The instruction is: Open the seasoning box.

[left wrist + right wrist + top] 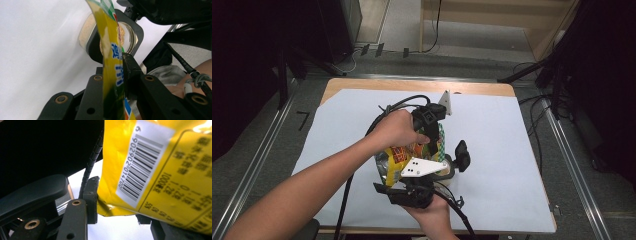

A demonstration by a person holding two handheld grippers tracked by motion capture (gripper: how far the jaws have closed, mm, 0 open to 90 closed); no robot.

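A yellow seasoning packet (160, 170) hung pinched in both tools: the left gripper (113, 75) clamped its upper edge, the right gripper (117, 202) its bottom corner, above the open jar (110, 35) at the table's six o'clock. Uneven tilting could spill powder past the jar's mouth.

Wooden desk (492, 89) under a white sheet (492, 150). Grey carpet floor (259, 165) around it, metal rails (254, 165) on both sides. Light wood furniture (492, 20) at the back, cables and plugs (379, 50) on the floor. Room sides dark, desk lit from above.
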